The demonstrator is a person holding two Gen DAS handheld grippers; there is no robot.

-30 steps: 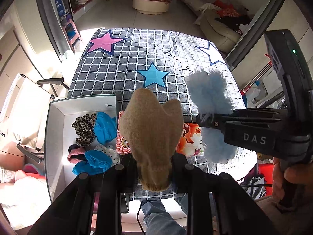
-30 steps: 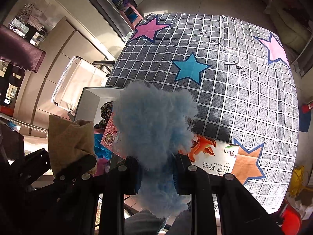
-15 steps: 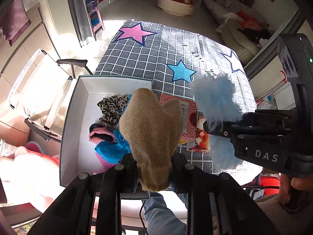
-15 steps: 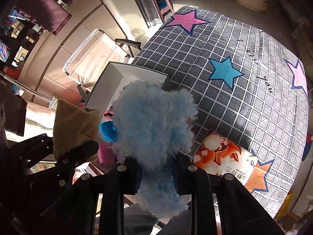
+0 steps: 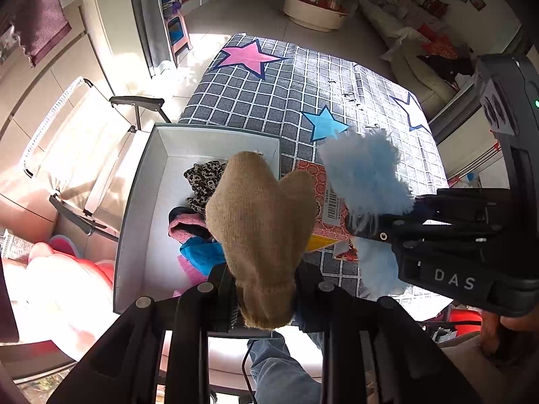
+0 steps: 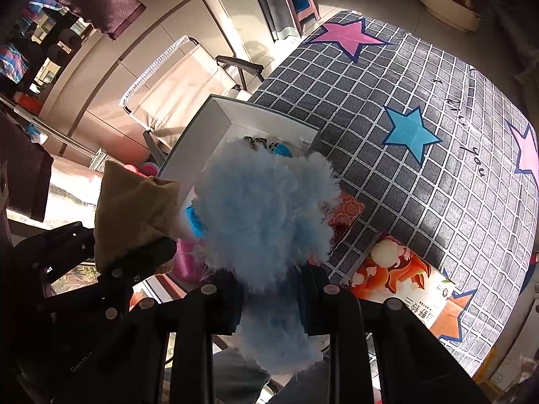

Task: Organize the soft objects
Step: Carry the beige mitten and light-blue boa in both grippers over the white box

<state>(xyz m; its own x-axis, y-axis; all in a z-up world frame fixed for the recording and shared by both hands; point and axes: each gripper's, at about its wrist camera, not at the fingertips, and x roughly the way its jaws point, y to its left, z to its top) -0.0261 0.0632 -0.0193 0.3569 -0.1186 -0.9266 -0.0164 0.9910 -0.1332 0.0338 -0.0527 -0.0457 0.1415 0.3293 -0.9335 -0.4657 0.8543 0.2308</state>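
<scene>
While both items are held above the white box point(image 5: 134, 202) | tan knitted mitten point(image 5: 262, 229) is clamped in left gripper point(image 5: 262, 296) | fluffy blue item point(image 6: 266, 215) is clamped in right gripper point(image 6: 269, 299) | release is best made low, over bare floor beside the sorted clothes point(image 5: 202, 181).

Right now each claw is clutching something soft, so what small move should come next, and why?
Probably lower the left gripper and release the tan mitten into the white box: it hangs above that box, where other soft items already lie.
</scene>
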